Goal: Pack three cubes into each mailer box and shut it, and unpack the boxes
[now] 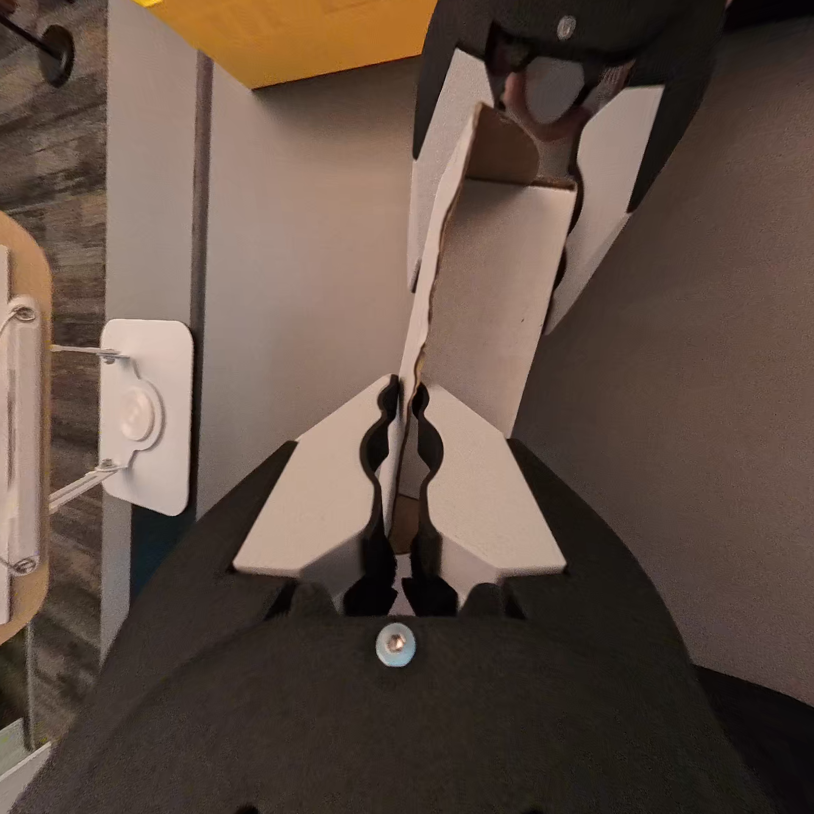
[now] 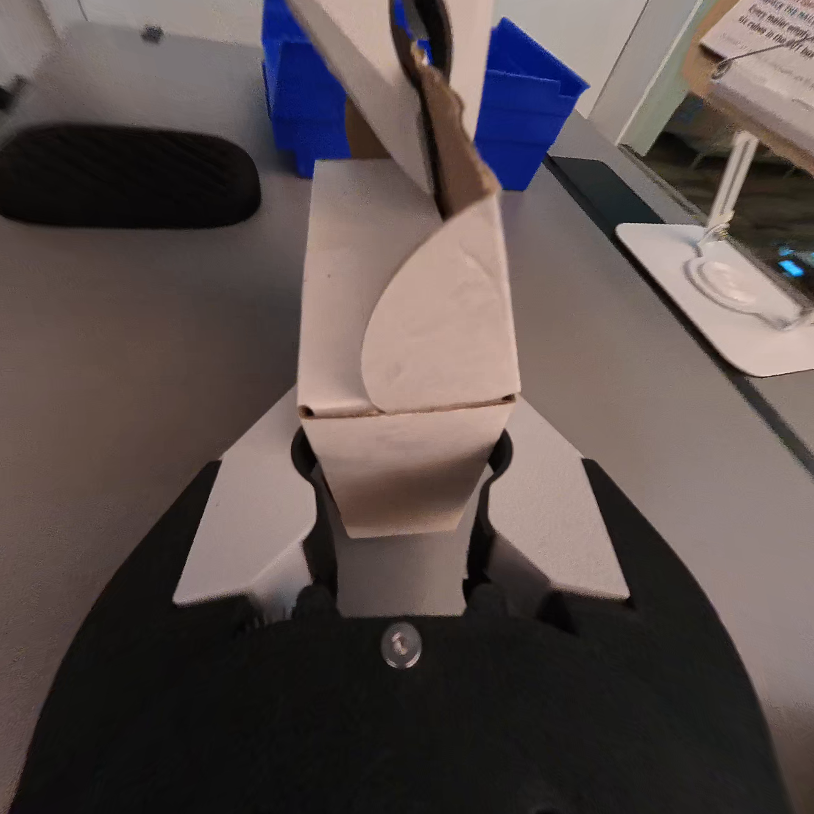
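Note:
A white mailer box (image 2: pixel 343 308) is held off the grey table (image 2: pixel 132 352) between both grippers. My right gripper (image 2: pixel 403 445) is shut on the box's near end, with a rounded side flap (image 2: pixel 440 317) folded against the box. My left gripper (image 1: pixel 407 390) is shut on the edge of the box's lid flap (image 1: pixel 434 264), which is lifted away from the box body (image 1: pixel 493 286). The right gripper (image 1: pixel 526 176) shows at the far end of the box in the left wrist view. The left gripper (image 2: pixel 423 48) shows at the top of the right wrist view. No cubes are visible.
Blue bins (image 2: pixel 524 114) stand behind the box. A black pad (image 2: pixel 123 176) lies at the left. A white stand base (image 2: pixel 713 299) holding a clipboard sits by the table's right edge; it also shows in the left wrist view (image 1: pixel 147 414). A yellow object (image 1: pixel 299 35) lies beyond. The grippers' ends are close to 7 cm from one another. The right tips stand about 25 cm off the yellow object (image 1: pixel 299 35).

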The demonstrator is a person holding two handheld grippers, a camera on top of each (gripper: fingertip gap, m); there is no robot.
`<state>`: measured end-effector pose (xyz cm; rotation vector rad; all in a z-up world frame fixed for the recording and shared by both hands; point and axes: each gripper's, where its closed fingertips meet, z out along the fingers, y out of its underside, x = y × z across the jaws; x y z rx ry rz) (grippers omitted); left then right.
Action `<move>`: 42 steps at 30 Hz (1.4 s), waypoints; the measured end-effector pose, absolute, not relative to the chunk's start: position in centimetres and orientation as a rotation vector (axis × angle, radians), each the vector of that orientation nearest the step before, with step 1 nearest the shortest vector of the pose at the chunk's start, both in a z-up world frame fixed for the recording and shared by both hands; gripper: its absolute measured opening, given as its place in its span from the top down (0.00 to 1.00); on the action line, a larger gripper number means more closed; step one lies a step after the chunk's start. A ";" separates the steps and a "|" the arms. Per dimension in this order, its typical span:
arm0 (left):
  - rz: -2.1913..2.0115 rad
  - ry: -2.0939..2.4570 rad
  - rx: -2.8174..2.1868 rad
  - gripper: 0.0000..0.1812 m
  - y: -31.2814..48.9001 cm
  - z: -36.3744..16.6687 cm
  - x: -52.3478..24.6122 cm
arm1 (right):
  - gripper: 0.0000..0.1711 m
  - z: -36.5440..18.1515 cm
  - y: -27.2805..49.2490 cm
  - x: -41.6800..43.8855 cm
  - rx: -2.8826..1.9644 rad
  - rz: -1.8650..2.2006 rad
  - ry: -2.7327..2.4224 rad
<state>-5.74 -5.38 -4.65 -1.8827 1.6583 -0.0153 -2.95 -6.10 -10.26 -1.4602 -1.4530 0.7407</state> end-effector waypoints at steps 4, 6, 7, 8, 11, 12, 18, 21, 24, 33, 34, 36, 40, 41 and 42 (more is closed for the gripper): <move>-0.211 1.732 -1.975 1.00 -6.9 -4.4 -5.1 | 0.56 -11.4 -5.3 -2.6 -1.253 0.375 -1.590; -0.398 1.764 -2.133 1.00 -8.0 -4.7 -5.4 | 0.56 -11.7 -5.1 -2.7 -1.138 0.174 -1.643; -0.491 1.761 -2.222 1.00 -8.5 -4.8 -5.5 | 0.56 -11.9 -5.0 -2.9 -1.103 0.117 -1.657; -0.579 1.752 -2.300 1.00 -8.8 -5.0 -5.7 | 0.56 -12.0 -5.0 -3.0 -1.072 0.074 -1.666; -0.800 1.722 -2.423 1.00 -9.4 -5.4 -6.0 | 0.55 -12.2 -4.9 -3.1 -1.012 -0.016 -1.681; -0.858 1.717 -2.442 1.00 -9.5 -5.5 -6.0 | 0.55 -12.3 -4.9 -3.1 -1.004 -0.035 -1.683; -1.167 1.671 -2.542 1.00 -10.4 -6.3 -6.1 | 0.53 -13.0 -4.5 -2.6 -1.029 -0.068 -1.713; -1.264 1.620 -2.584 1.00 -10.2 -6.3 -6.2 | 0.41 -12.3 -4.1 -1.8 -1.098 -0.051 -1.678; -1.243 1.625 -2.560 1.00 -9.6 -6.1 -6.6 | 0.38 -10.5 -4.5 -0.9 -1.134 0.015 -1.623; -1.158 1.569 -2.573 1.00 -7.4 -4.7 -8.3 | 0.32 -4.0 -7.4 -2.3 -0.788 -0.209 -1.453; -1.154 1.571 -2.577 1.00 -7.3 -4.6 -8.3 | 0.34 -3.5 -8.7 -3.2 -0.720 -0.214 -1.449; -1.161 1.581 -2.587 1.00 -7.4 -4.7 -8.3 | 0.40 -4.0 -10.7 -5.1 -0.651 -0.217 -1.497; -1.156 1.640 -2.578 1.00 -8.0 -4.7 -8.1 | 0.39 -7.9 -10.2 -7.2 -0.782 -0.241 -1.649; -1.147 1.654 -2.574 1.00 -8.1 -4.8 -8.1 | 0.40 -8.5 -9.7 -7.2 -0.820 -0.260 -1.664; -1.140 1.665 -2.571 1.00 -8.1 -4.8 -8.0 | 0.44 -8.9 -9.4 -7.1 -0.837 -0.276 -1.680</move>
